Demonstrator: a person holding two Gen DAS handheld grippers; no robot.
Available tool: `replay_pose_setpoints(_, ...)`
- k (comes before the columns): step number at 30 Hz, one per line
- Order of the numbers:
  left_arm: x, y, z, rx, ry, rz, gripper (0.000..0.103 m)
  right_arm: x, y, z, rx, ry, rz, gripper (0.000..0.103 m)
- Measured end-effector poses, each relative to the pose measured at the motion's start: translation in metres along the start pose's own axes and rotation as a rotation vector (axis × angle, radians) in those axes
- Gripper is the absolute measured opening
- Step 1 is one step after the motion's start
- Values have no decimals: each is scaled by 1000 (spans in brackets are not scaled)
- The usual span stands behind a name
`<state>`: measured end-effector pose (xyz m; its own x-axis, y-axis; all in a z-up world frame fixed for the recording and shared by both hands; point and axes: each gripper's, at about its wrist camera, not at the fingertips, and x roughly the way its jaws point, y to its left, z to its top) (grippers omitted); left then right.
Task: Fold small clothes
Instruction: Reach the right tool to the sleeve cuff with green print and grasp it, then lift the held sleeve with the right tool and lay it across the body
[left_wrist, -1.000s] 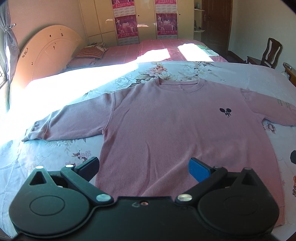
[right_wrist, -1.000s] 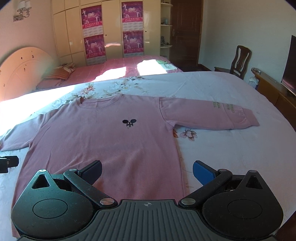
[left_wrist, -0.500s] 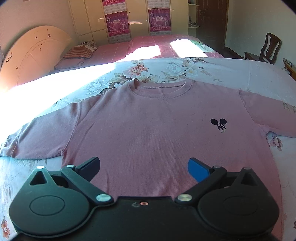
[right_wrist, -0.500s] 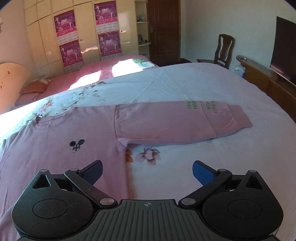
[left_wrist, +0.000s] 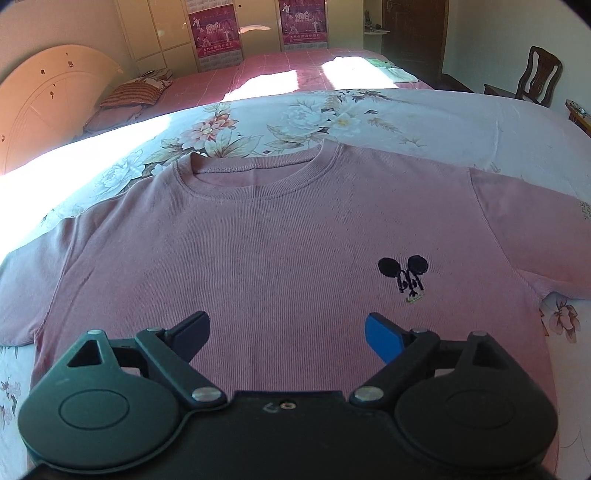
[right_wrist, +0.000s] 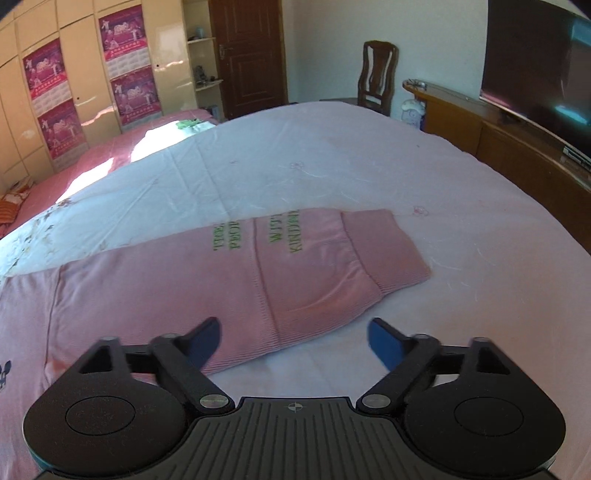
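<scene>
A pink long-sleeved sweater (left_wrist: 258, 240) lies flat, front up, on a floral bedsheet (left_wrist: 424, 122). Its round collar (left_wrist: 255, 177) is at the far side and a small black mouse logo (left_wrist: 404, 273) sits on the chest. My left gripper (left_wrist: 286, 332) is open and empty, hovering over the chest. In the right wrist view the sweater's right sleeve (right_wrist: 221, 273), with green lettering and a ribbed cuff (right_wrist: 388, 251), lies stretched out flat. My right gripper (right_wrist: 295, 339) is open and empty just above the sleeve's near edge.
A second bed with a pink cover (left_wrist: 280, 74) and a striped pillow (left_wrist: 133, 92) lies beyond. A wooden chair (right_wrist: 376, 77), a low wooden cabinet (right_wrist: 498, 136) with a television (right_wrist: 535, 66) stand at the right. Wardrobes with posters (right_wrist: 129, 74) line the far wall.
My left gripper has moved forward over the sweater toward the collar. My right gripper has swung right, from the sweater's body to the outstretched right sleeve. Both stayed open.
</scene>
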<state>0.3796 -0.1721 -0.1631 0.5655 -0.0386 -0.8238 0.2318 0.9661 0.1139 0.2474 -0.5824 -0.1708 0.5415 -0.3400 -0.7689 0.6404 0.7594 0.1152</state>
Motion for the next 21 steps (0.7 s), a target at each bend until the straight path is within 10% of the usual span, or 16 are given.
replay_pose_setpoints(11,15,-1,8,6,35,10,73,25,-51,14,193,26,-11,67)
replay_pose_setpoints(15,15,5,8,-2,34,16,70,25,-48,17,180,10,-2,33)
replay_pose_setpoints(21,18,16,9,-26,44,7,65,14,-47,21,173,-33,14,13)
